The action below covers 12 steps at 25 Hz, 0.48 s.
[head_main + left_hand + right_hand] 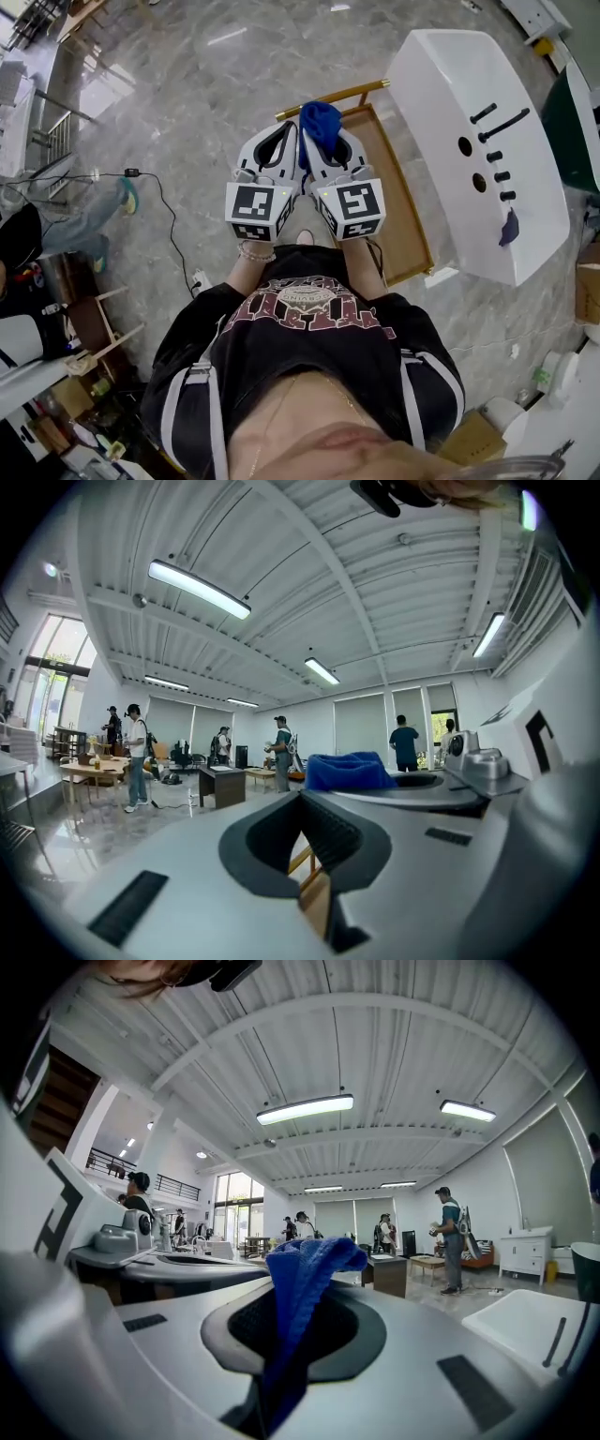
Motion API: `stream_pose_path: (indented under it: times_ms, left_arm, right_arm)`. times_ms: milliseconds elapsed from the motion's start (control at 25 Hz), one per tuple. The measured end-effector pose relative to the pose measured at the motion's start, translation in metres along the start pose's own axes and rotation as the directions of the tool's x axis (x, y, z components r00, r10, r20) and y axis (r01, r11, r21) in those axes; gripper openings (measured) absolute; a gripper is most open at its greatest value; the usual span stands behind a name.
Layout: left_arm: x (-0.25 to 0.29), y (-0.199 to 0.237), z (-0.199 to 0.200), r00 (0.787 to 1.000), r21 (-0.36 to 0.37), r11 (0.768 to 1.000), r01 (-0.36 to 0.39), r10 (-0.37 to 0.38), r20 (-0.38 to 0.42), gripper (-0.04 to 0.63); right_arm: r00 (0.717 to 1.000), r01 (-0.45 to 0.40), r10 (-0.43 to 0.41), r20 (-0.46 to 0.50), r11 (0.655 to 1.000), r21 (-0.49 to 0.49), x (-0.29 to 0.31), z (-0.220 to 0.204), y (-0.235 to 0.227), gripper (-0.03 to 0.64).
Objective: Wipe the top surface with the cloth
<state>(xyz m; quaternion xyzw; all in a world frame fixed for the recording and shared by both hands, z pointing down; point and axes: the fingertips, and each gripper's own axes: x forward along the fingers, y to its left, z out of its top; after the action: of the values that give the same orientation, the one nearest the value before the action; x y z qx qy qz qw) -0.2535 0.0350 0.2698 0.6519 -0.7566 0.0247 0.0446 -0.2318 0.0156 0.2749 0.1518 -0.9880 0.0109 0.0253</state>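
Observation:
I hold both grippers side by side close to my chest, over a marble floor. My right gripper is shut on a blue cloth, which bunches up out of its jaws. That cloth also shows in the left gripper view. My left gripper is shut with nothing in it, its jaws meeting at the tips. Just beyond and under the right gripper is a low wooden table with a brass rail, partly hidden by the grippers.
A large white basin-like piece with dark holes lies to the right, a small dark rag on its near end. A black cable crosses the floor at left. Other people stand about the hall.

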Motion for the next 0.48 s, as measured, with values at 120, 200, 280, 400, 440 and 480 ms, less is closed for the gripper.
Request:
stream_pose_path:
  times_ms: [120, 200, 280, 400, 440, 480]
  left_arm:
    - [0.023, -0.007, 0.001, 0.999, 0.006, 0.999, 0.048, -0.048, -0.002, 0.048]
    - [0.04, -0.01, 0.001, 0.996, 0.008, 0.996, 0.086, -0.086, -0.006, 0.048]
    - [0.06, -0.012, 0.001, 0.991, 0.009, 0.991, 0.131, -0.13, -0.009, 0.048]
    - [0.09, -0.016, 0.002, 0.979, 0.012, 0.979, 0.203, -0.202, -0.015, 0.048]
    - [0.101, -0.016, 0.002, 0.974, 0.013, 0.974, 0.228, -0.228, -0.017, 0.048]
    - [0.112, -0.016, 0.001, 0.967, 0.014, 0.967, 0.255, -0.254, -0.019, 0.048]
  right_arm:
    - [0.999, 0.049, -0.049, -0.007, 0.999, 0.001, 0.004, -0.002, -0.022, 0.055]
    - [0.996, 0.088, -0.088, -0.008, 0.996, 0.004, 0.007, -0.002, -0.039, 0.055]
    - [0.991, 0.134, -0.134, -0.008, 0.991, 0.008, 0.012, -0.003, -0.057, 0.055]
    - [0.979, 0.206, -0.206, -0.014, 0.978, 0.014, 0.022, -0.005, -0.085, 0.055]
    - [0.973, 0.231, -0.231, -0.017, 0.973, 0.017, 0.026, -0.006, -0.094, 0.055]
    - [0.966, 0.257, -0.256, -0.019, 0.966, 0.02, 0.03, -0.008, -0.103, 0.055]
